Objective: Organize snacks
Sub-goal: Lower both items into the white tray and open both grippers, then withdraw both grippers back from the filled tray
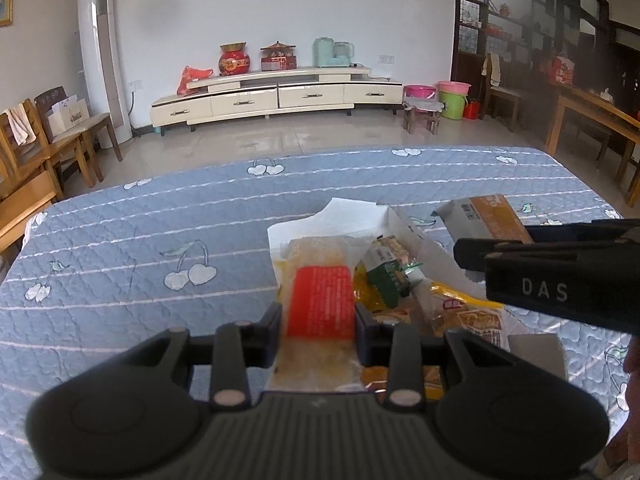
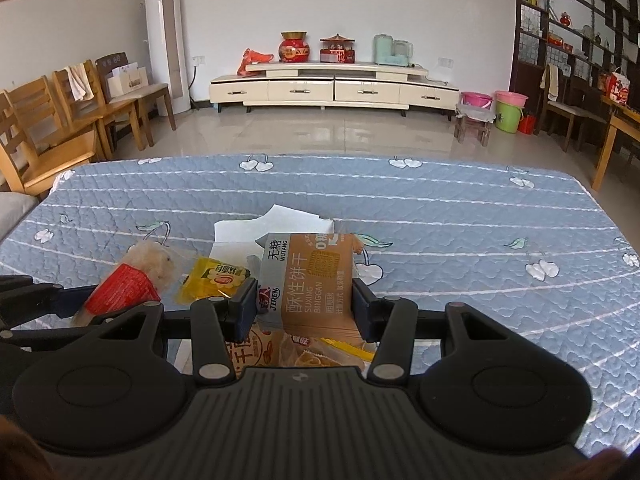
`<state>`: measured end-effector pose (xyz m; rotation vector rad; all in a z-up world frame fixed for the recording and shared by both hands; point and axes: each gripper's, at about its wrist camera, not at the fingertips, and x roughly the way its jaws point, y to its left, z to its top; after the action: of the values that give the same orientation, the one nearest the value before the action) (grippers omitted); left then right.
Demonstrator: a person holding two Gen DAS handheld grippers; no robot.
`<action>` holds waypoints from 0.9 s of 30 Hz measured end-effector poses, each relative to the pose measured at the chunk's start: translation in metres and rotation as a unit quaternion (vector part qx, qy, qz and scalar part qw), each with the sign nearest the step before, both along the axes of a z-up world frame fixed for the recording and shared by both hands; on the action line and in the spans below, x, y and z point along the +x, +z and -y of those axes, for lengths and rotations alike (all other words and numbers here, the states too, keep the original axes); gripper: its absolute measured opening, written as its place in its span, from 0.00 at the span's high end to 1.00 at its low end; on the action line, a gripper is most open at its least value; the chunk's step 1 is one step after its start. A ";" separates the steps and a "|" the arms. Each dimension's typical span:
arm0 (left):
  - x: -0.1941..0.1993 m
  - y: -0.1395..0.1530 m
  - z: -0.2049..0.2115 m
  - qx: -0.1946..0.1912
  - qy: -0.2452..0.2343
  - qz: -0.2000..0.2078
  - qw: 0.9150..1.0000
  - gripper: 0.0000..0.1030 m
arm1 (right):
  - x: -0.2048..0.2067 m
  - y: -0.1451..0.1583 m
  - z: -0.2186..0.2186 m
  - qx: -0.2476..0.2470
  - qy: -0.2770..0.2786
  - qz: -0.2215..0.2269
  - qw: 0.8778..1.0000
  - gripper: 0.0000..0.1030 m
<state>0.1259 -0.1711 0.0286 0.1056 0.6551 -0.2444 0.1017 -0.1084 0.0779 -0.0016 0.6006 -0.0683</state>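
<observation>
My left gripper (image 1: 318, 314) is shut on a clear snack packet with a red label (image 1: 320, 304), held over a white box (image 1: 424, 248) of snacks. The same packet (image 2: 120, 288) shows at the left in the right wrist view. My right gripper (image 2: 304, 304) is shut on a grey and tan biscuit pack (image 2: 308, 276), also above the box; the pack shows in the left wrist view (image 1: 484, 216) at the right. In the box lie a green packet (image 1: 390, 276) and yellow packets (image 2: 214, 278).
The box stands on a table with a blue quilted cloth (image 1: 140, 240). White paper flaps (image 2: 272, 224) stick up at the box's far side. Wooden chairs (image 2: 60, 120) stand left of the table, another wooden table (image 1: 600, 120) at the far right.
</observation>
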 end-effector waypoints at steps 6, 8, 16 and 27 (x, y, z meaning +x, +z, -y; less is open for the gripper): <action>0.007 -0.004 -0.002 -0.001 0.005 -0.006 1.000 0.66 | 0.013 -0.006 -0.003 0.008 -0.001 -0.006 1.000 0.41; 0.010 -0.006 -0.003 -0.002 0.006 -0.008 1.000 0.66 | 0.021 -0.008 -0.005 0.012 0.001 -0.007 1.000 0.40; 0.016 -0.008 0.002 -0.009 -0.005 -0.010 1.000 0.66 | 0.014 -0.005 -0.002 0.024 -0.023 0.014 0.999 0.31; 0.032 -0.009 0.030 -0.034 -0.063 -0.002 0.997 0.33 | -0.018 0.010 -0.010 -0.003 -0.043 0.045 0.998 0.25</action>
<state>0.1576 -0.2009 0.0194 0.0809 0.6448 -0.3881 0.0840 -0.0981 0.0884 0.0206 0.5104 -0.1530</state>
